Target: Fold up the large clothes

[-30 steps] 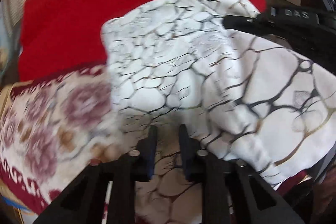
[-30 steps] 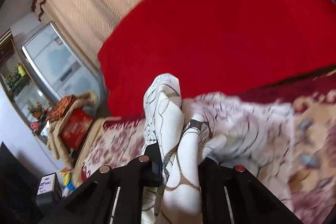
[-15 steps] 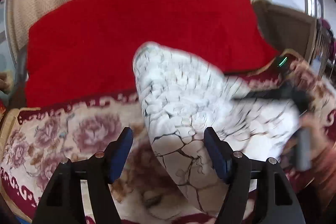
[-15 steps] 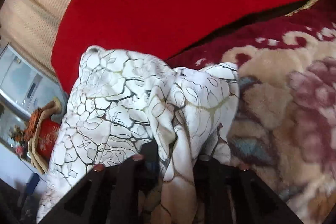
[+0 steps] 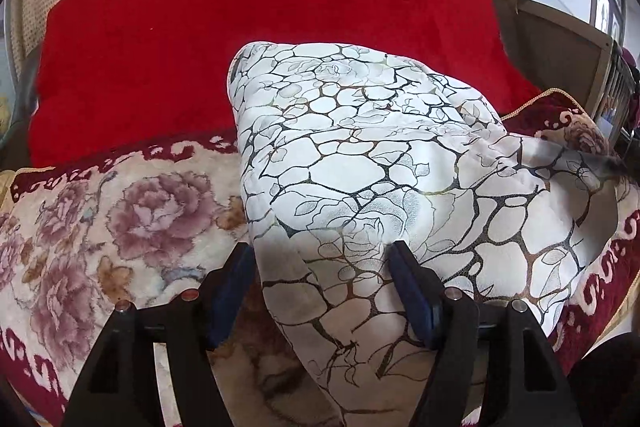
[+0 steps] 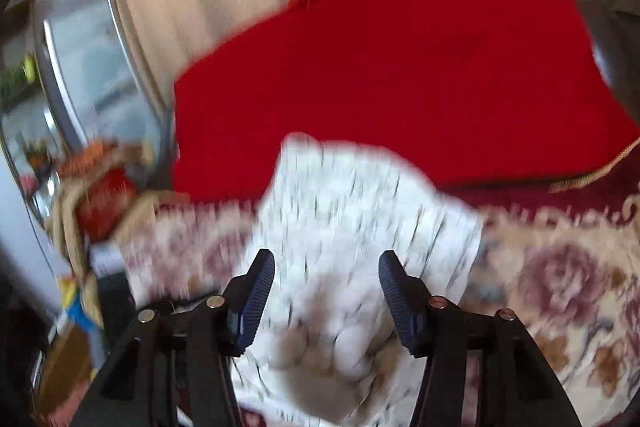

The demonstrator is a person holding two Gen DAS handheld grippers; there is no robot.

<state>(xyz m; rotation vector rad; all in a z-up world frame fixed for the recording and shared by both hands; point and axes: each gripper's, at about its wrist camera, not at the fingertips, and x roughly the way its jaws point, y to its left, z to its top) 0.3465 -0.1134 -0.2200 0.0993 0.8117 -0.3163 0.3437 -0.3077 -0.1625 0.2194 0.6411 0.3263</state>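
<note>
Cloth [image 5: 360,163] lies bunched on the floral blanket [image 5: 120,211], just before the red cushion [image 5: 260,27]. Left tool [image 5: 322,267] and right tool [image 6: 326,269] both gape, jaws just opened, cloth loose between them.

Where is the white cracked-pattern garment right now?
In the left wrist view, the white garment lies centre-right on the floral blanket, in front of the red cushion. Its near end lies between the open left gripper's fingers.
</note>
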